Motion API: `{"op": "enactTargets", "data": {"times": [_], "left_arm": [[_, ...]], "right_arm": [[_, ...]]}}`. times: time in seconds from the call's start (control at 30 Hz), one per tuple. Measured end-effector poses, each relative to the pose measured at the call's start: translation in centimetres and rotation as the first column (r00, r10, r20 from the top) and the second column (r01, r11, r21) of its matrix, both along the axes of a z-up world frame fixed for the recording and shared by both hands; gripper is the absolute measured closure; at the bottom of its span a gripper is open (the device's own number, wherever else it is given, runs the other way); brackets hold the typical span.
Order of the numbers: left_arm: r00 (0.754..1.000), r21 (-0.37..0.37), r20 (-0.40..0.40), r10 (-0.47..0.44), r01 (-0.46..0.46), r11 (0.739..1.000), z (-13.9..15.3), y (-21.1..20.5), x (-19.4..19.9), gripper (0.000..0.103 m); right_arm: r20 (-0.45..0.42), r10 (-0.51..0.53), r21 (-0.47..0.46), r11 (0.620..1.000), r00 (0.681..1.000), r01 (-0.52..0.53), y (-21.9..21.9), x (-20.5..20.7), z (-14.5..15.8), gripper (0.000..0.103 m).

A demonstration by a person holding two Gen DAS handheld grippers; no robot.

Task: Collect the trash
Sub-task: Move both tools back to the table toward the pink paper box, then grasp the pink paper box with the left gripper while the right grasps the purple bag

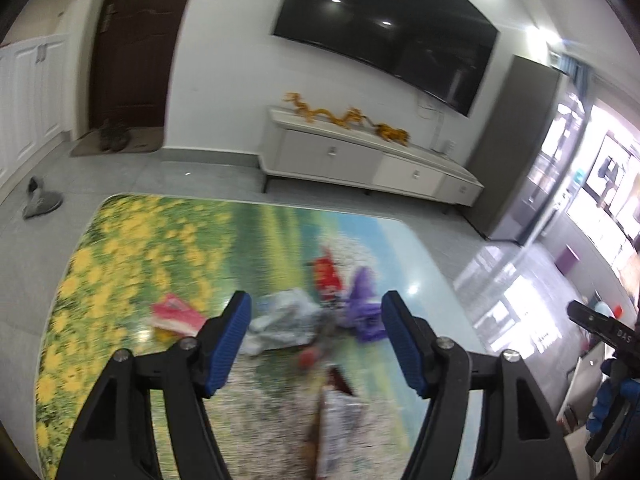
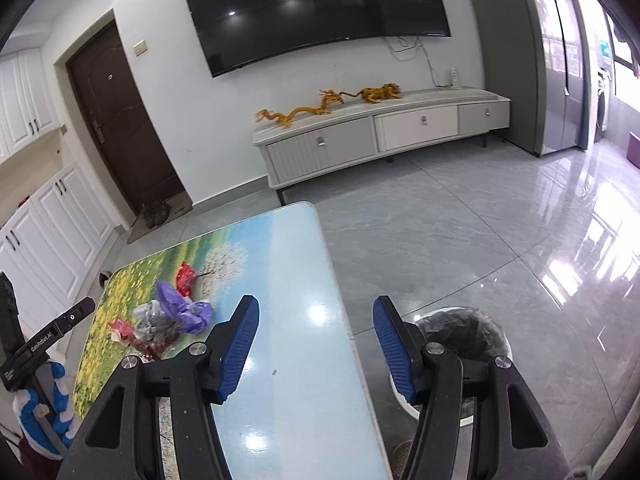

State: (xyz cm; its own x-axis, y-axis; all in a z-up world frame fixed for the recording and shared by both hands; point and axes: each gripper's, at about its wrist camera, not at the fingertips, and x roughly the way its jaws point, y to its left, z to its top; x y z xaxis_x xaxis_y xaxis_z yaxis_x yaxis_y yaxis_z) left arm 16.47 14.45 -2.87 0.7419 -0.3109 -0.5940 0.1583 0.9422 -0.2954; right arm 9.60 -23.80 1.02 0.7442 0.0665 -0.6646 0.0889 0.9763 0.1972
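Nearest the lens, left gripper (image 1: 316, 336) with blue pads (image 1: 234, 344) spread apart and nothing between them, hanging above a table (image 1: 120, 264) printed with yellow flowers and blue sky. Just past the fingertips, a heap of trash on the tabletop — a crumpled whitish bag (image 1: 280, 320), a purple bag (image 1: 362, 304) touching it, a red wrapper (image 1: 326, 276) behind, a pink-and-red packet (image 1: 176, 314) off to one side, another printed packet (image 1: 340, 424) closer in; all blurred, details unreadable. Right gripper (image 2: 316, 344) likewise parted and empty, straddling the table's far edge, one finger (image 2: 238, 352) over the glossy blue corner, the other over a round bin (image 2: 468, 344) lined with a dark bag, standing on the grey tiled floor (image 2: 440, 232) just beside the table. Same heap seen from this side well apart from the bin, near the table's middle. Beyond: a wall-mounted television (image 2: 316, 4), a low white cabinet (image 2: 380, 132) topped with gold dragon ornaments (image 2: 304, 112), a dark brown door (image 2: 120, 120).
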Motion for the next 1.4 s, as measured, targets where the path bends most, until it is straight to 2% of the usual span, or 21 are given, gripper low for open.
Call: {"op": "enactTargets", "data": {"times": [0.13,0.3,0.5,0.73,0.93,1.0,1.07,1.17,1.27,1.4], "left_arm": [[0.991,-0.001,-0.071,0.112,-0.112,0.994,-2.7,4.4,0.8,0.031],[0.971,-0.008,-0.146,0.191,-0.195,0.981,-5.3,6.5,2.0,0.031],[0.96,0.021,-0.184,0.209,-0.209,0.978,-7.3,5.6,3.3,0.031],[0.946,0.066,-0.206,0.251,-0.243,0.968,-8.9,4.9,5.9,0.031],[0.946,0.117,-0.201,0.254,-0.234,0.965,-9.6,4.0,6.9,0.032],[0.946,0.127,-0.204,0.251,-0.229,0.965,-9.9,3.8,6.9,0.034],[0.946,0.134,-0.208,0.248,-0.224,0.965,-10.2,3.6,6.9,0.042],[0.949,0.154,-0.193,0.249,-0.222,0.963,-10.3,3.3,6.6,0.049],[0.952,0.164,-0.184,0.244,-0.215,0.963,-10.3,3.2,6.4,0.058],[0.954,0.169,-0.18,0.239,-0.21,0.963,-10.4,3.0,6.1,0.064]], "right_arm": [[-0.021,0.051,0.006,0.999,0.998,-0.051,2.1,1.2,-0.8,0.044],[-0.063,0.136,0.002,0.991,0.989,-0.136,5.4,3.4,-2.4,0.044],[-0.109,0.243,0.01,0.97,0.964,-0.243,8.8,6.1,-4.6,0.043],[-0.144,0.365,0.034,0.931,0.92,-0.364,11.7,8.9,-6.8,0.039],[-0.169,0.44,0.074,0.898,0.882,-0.434,13.9,11.1,-9.2,0.039],[-0.177,0.458,0.084,0.889,0.871,-0.45,14.4,11.7,-9.8,0.039],[-0.182,0.475,0.089,0.88,0.861,-0.467,15.0,12.1,-10.2,0.039],[-0.19,0.496,0.089,0.868,0.847,-0.489,15.7,12.5,-10.8,0.039],[-0.197,0.5,0.08,0.865,0.843,-0.495,16.3,13.0,-11.4,0.039],[-0.208,0.495,0.071,0.868,0.844,-0.492,16.7,13.7,-12.1,0.039]]}}
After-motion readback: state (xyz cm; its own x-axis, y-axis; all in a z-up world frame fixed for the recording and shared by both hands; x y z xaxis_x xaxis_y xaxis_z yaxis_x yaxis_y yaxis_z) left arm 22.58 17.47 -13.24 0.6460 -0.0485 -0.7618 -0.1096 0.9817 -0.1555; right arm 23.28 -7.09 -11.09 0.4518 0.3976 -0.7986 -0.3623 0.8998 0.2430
